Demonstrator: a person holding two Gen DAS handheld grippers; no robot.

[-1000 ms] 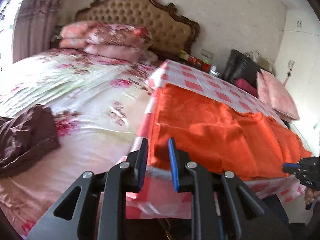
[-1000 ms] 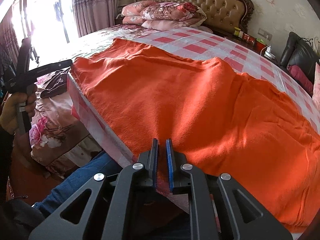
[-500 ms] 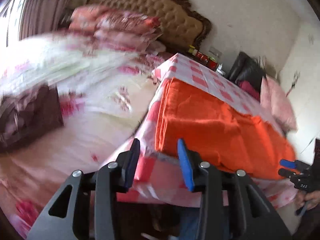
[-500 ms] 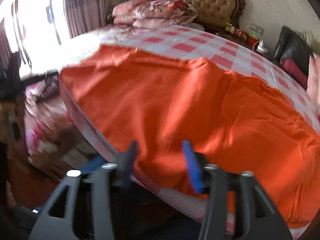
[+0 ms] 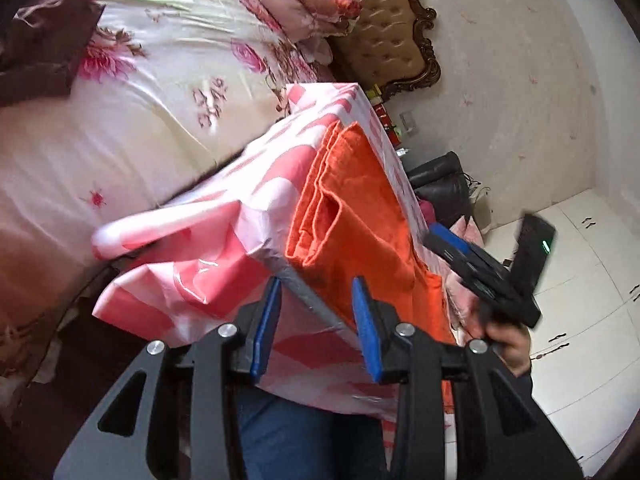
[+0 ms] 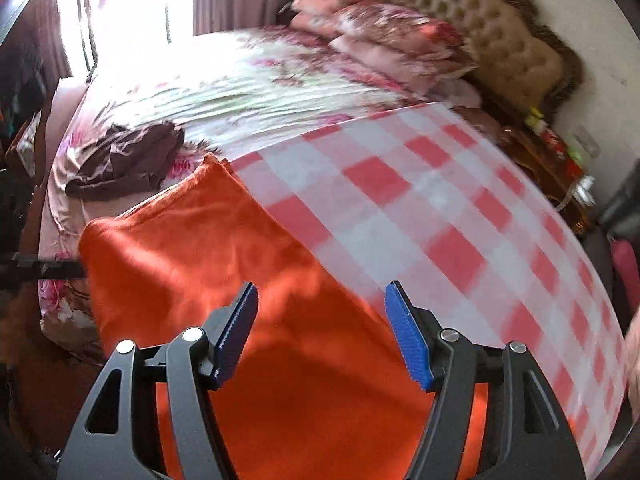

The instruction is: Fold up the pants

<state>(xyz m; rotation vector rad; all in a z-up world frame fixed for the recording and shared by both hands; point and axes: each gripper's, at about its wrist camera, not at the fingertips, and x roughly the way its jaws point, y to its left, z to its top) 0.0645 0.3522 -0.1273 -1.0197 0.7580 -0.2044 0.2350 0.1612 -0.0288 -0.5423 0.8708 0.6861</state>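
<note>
Left claw (image 5: 316, 328), jaws closing on nothing, faces the folded orange pants (image 5: 360, 216) on the checkered cloth (image 5: 224, 240).

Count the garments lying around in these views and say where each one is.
2: the orange pants folded on the checked tablecloth, and a dark brown garment crumpled on the floral bed. Others may lie out of view.

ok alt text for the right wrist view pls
Orange pants lie folded on a table under a red-and-white checked cloth, below the right tool, whose blue-padded jaws are closing with nothing held. Behind is a floral bed with pillows.
</note>
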